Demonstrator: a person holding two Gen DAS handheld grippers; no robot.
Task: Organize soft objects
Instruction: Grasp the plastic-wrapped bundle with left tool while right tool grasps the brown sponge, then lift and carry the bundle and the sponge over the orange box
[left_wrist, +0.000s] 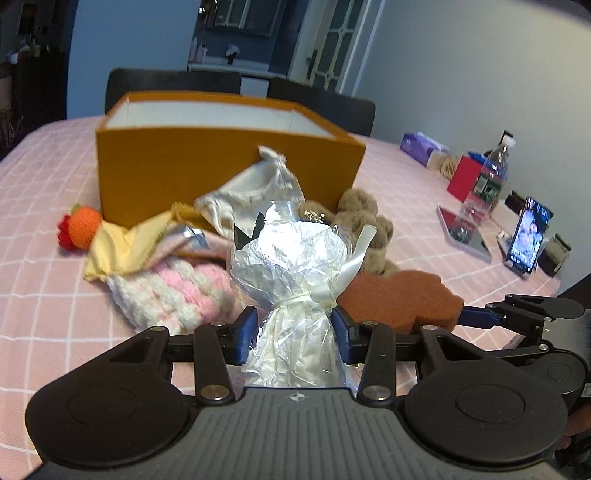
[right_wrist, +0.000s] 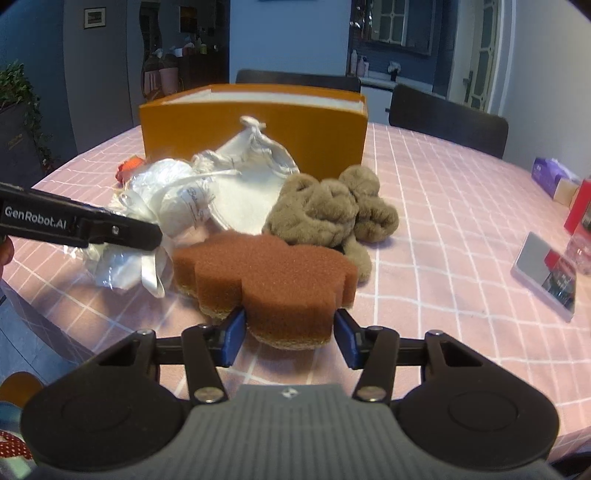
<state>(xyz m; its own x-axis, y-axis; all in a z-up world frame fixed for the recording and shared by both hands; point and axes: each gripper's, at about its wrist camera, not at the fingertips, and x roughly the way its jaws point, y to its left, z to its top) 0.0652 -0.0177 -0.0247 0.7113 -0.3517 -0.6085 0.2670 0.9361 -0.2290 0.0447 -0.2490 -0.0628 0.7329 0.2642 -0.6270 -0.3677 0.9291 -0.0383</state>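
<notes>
My left gripper (left_wrist: 293, 332) is shut on the neck of a crinkled cellophane-wrapped bundle (left_wrist: 291, 258) tied with a white ribbon. My right gripper (right_wrist: 290, 334) is shut on a brown flower-shaped sponge (right_wrist: 266, 269), held just above the pink checked tablecloth (right_wrist: 424, 229). Behind them lie a brown plush toy (right_wrist: 332, 210), a white drawstring pouch (left_wrist: 255, 188), a pink-and-white knit piece (left_wrist: 173, 291), a yellow cloth (left_wrist: 118, 247) and an orange knitted fruit (left_wrist: 83, 225). An open orange box (left_wrist: 221, 166) stands behind the pile.
At the table's right side stand a water bottle (left_wrist: 487, 181), a propped phone (left_wrist: 528, 236), a flat tablet (left_wrist: 465, 236), a red box (left_wrist: 465, 177) and a purple tissue pack (left_wrist: 421, 146). Dark chairs (right_wrist: 447, 122) stand beyond the far edge.
</notes>
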